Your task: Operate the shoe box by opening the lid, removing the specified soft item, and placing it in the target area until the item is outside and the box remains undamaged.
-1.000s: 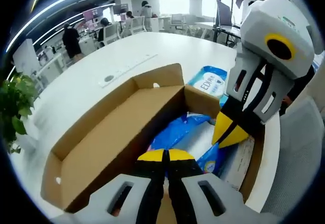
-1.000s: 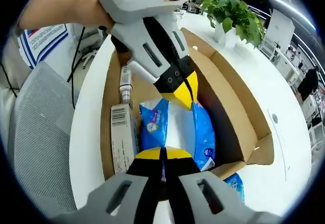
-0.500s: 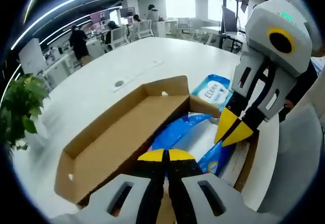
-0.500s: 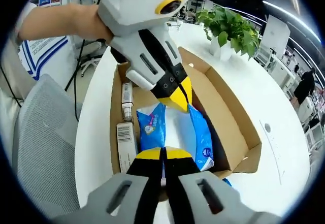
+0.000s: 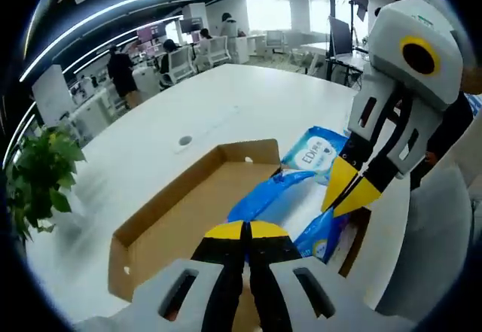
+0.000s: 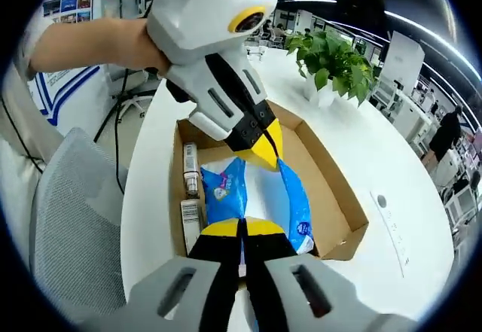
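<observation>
The brown cardboard shoe box point(image 5: 181, 223) point(image 6: 327, 196) lies open on the white table, its lid folded flat. A blue and white soft pack point(image 5: 275, 193) point(image 6: 224, 190) hangs stretched above the box between both grippers. My left gripper point(image 5: 245, 230) point(image 6: 263, 145) is shut on one end of the pack. My right gripper point(image 6: 242, 228) point(image 5: 350, 190) is shut on the other end. A small bottle point(image 6: 190, 172) and a barcoded carton point(image 6: 190, 215) lie inside the box along one wall.
A second blue pack point(image 5: 315, 147) lies on the table point(image 5: 196, 114) beside the box. A potted plant point(image 6: 331, 57) point(image 5: 41, 174) stands further along the table. A grey mesh chair point(image 6: 68, 219) sits at the table's edge. People stand in the far office.
Both grippers have risen with the blue pack between them. The box now looks smaller and lower in both views.
</observation>
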`<state>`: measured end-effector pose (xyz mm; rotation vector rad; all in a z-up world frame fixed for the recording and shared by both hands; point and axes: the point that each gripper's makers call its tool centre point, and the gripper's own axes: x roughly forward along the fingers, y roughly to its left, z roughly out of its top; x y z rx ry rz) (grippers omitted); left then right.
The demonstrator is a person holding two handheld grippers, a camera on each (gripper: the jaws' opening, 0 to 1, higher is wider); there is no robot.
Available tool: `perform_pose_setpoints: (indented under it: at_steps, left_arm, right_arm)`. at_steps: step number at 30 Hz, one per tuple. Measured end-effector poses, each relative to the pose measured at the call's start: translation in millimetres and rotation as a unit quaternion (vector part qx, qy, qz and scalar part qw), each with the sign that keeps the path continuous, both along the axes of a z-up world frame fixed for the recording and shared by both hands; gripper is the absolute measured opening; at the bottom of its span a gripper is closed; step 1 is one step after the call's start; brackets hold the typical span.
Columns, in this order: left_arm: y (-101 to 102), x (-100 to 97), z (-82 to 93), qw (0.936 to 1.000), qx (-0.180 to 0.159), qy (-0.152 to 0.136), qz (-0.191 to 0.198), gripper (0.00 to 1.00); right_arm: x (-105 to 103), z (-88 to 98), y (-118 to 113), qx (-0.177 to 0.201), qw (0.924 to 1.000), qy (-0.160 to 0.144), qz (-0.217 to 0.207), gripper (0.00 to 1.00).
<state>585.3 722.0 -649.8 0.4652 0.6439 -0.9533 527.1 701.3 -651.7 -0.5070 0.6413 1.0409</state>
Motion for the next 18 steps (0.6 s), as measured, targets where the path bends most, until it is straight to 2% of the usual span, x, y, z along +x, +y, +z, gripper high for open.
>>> perform_pose_setpoints:
  at_steps: [9,18]
  left_arm:
    - [-17.3,-4.5,21.1,0.9997,0.009,-0.010,-0.018,0.00]
    - [-54.1,-11.0,33.9,0.9978,0.019,-0.023,-0.059,0.00]
  right_arm:
    - [-3.8,21.5,-20.0,0.006,0.9999,-0.010,-0.011,0.00]
    - [-10.1,33.2,-52.1,0.004,0.9996,-0.009,-0.027,0.00]
